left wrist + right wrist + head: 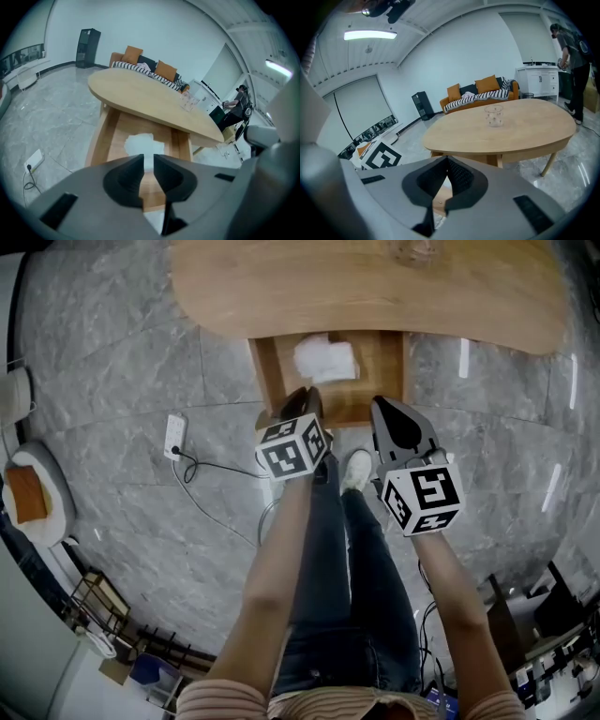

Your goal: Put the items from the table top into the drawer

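1. At the far left we see a white power strip (174, 435) lying on the grey floor (112, 381).
2. Our left gripper (148, 159) hangs over the front edge of the open drawer (267, 371). Its claw is released, with the jaws a little apart and nothing between them.
3. The drawer is pulled out from under the wooden table (281, 287). A white crumpled item (326, 359) lies inside it, toward the back.
4. Our right gripper (446, 160) hovers just beside the left one, near the drawer's front right corner. Its claw is clenched tip to tip and empty.
5. A clear glass (493, 115) stands upright on the table top, well apart from both grippers.
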`<state>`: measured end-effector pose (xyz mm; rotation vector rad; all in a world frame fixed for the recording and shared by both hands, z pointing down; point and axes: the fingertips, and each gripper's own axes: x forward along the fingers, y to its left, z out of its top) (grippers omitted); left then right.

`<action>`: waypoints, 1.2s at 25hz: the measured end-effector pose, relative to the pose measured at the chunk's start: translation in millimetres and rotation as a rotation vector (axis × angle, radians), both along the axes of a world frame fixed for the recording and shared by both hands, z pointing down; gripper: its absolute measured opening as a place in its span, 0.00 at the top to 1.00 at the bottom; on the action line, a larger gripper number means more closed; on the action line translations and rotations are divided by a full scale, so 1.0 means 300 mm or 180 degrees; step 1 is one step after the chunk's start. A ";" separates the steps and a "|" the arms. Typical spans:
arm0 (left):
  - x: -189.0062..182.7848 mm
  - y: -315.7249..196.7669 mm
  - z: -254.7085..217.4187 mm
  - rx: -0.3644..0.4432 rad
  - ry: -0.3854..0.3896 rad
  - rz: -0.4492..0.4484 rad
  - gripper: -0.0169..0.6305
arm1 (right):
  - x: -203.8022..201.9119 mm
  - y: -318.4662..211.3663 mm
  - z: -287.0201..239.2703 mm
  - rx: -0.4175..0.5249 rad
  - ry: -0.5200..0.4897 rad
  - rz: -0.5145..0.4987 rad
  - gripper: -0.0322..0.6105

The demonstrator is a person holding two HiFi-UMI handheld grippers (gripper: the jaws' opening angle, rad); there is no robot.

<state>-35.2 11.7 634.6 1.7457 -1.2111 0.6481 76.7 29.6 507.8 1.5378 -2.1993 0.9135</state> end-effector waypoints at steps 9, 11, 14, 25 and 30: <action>0.005 -0.034 -0.316 0.0639 0.0169 0.0188 0.95 | 0.006 0.022 -0.154 0.0172 -0.0096 0.0011 0.94; 0.024 -0.032 -0.397 0.0760 0.0247 0.0242 0.95 | 0.005 0.022 -0.213 0.0239 -0.0137 0.0009 0.94; 0.046 -0.030 -0.515 0.0942 0.0322 0.0285 0.95 | -0.002 0.014 -0.306 0.0369 -0.0170 -0.0029 0.94; 0.058 0.019 -0.843 0.1397 0.0468 0.0394 0.95 | 0.042 0.033 -0.573 0.0780 -0.0160 0.0040 0.94; 0.076 0.051 -0.956 0.1545 0.0481 0.0491 0.95 | 0.079 0.069 -0.660 0.0877 -0.0134 0.0100 0.94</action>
